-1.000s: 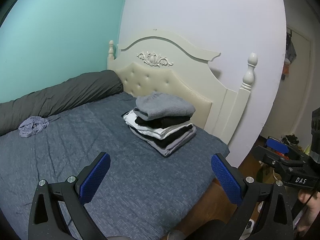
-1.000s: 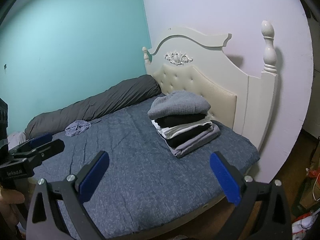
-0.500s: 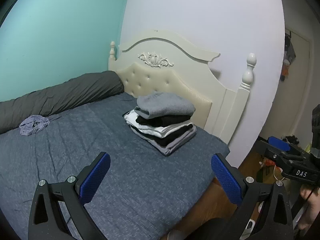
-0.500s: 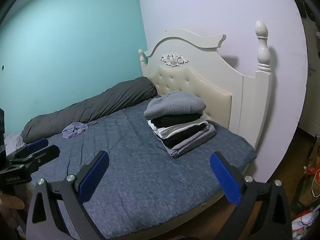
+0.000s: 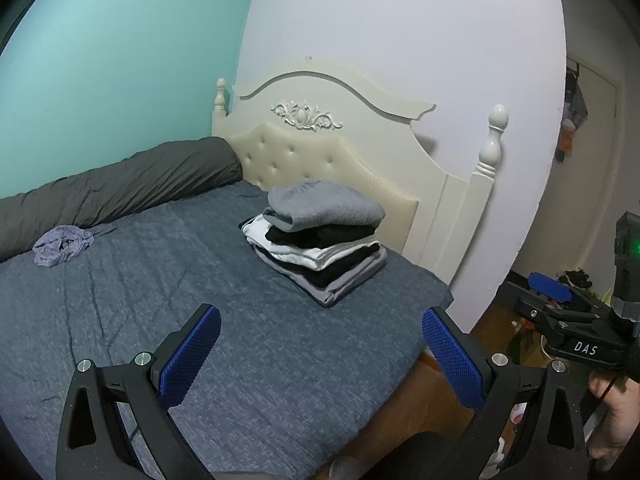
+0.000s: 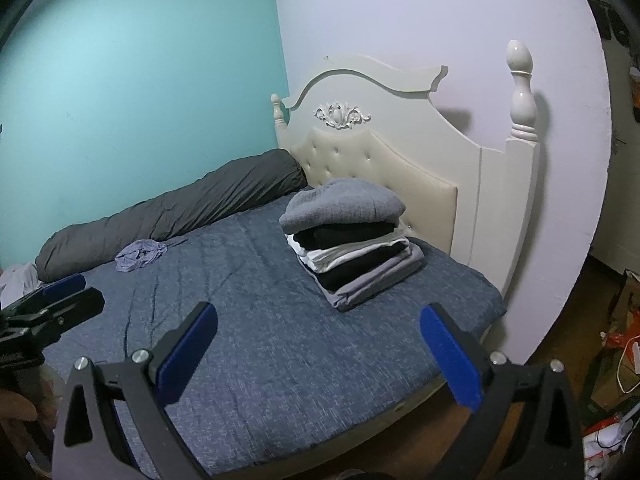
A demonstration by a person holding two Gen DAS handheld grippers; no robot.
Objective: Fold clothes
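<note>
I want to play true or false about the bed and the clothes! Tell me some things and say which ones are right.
1. A grey garment tops the folded stack. True.
2. The crumpled lilac garment lies on the stack. False: it lies apart on the bed, near the dark rolled duvet.
3. The left hand-held gripper is open and empty. True.
4. The right hand-held gripper is pinching a shirt. False: it is open, holding nothing.
5. The stack sits near the cream headboard. True.
</note>
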